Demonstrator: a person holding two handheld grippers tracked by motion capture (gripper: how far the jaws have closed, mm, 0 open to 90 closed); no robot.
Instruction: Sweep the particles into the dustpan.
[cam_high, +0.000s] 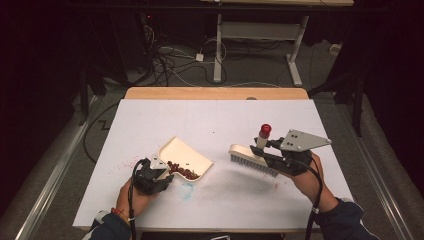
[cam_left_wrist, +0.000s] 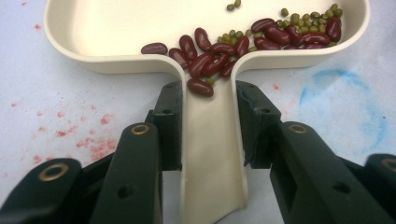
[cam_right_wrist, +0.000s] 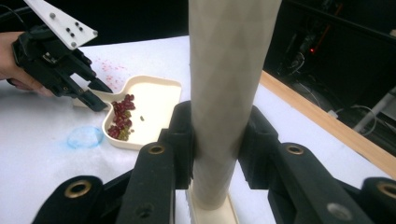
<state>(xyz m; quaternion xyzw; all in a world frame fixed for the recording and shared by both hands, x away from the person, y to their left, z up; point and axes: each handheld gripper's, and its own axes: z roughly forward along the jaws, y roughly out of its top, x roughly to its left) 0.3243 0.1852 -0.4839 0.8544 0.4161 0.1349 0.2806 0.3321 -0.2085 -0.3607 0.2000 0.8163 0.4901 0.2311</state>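
Your left gripper (cam_left_wrist: 208, 100) has its fingers clamped on the dustpan (cam_high: 185, 157) handle, beans (cam_left_wrist: 219, 49) inside. Your right gripper (cam_right_wrist: 217, 135) grips the brush (cam_high: 250, 156) handle. Blue smudge (cam_high: 187, 191) and red specks (cam_left_wrist: 93, 140) mark the tabletop (cam_high: 215, 120) between and beside them.

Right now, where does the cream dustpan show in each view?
High view: dustpan left of centre, handle in the left tongs.
Left gripper view: pan along the top, handle between the jaws.
Right gripper view: left of centre.
Shared landmark: red beans.
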